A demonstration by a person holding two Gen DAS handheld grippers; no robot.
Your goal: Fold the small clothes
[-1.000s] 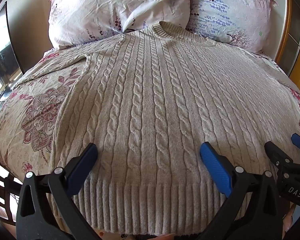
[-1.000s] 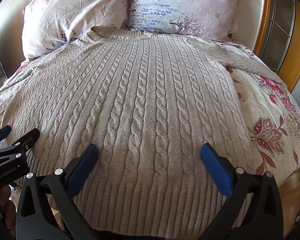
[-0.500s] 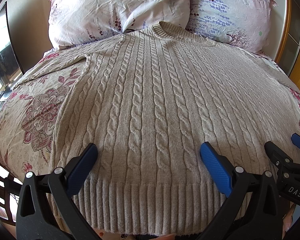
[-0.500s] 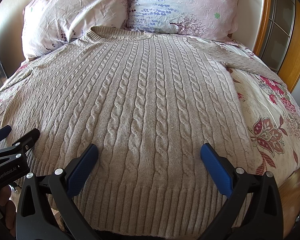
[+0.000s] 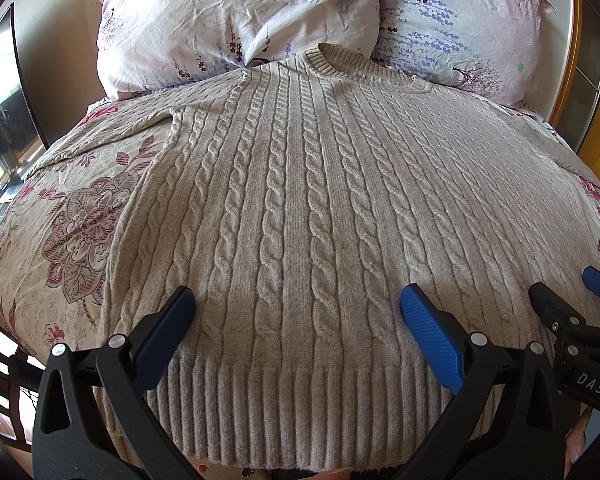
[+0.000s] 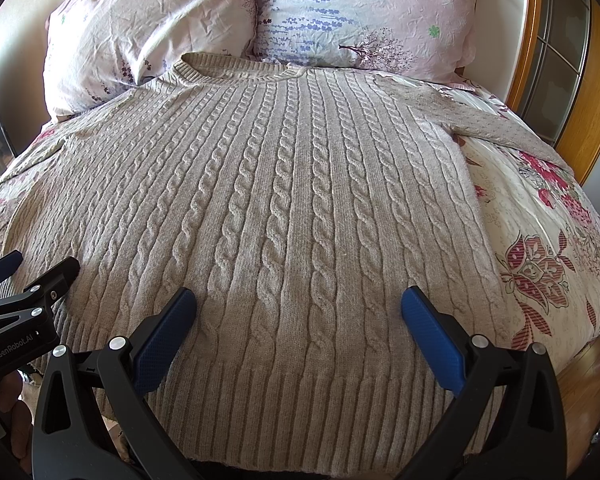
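A beige cable-knit sweater [image 5: 300, 200] lies flat on the bed, collar toward the pillows, ribbed hem nearest me; it also fills the right wrist view [image 6: 292, 208]. My left gripper [image 5: 296, 304] is open and empty, hovering above the hem's left half. My right gripper [image 6: 298, 304] is open and empty above the hem's right half. The right gripper shows at the lower right edge of the left wrist view [image 5: 568, 304], the left one at the lower left of the right wrist view [image 6: 32, 276]. One sleeve [image 6: 496, 124] stretches out to the right.
A floral bedspread [image 5: 76, 232] covers the bed. Two pillows [image 5: 236, 20] [image 6: 364, 20] lean at the head. A wooden frame [image 6: 596, 92] stands on the right, and a dark screen [image 5: 4, 112] on the left.
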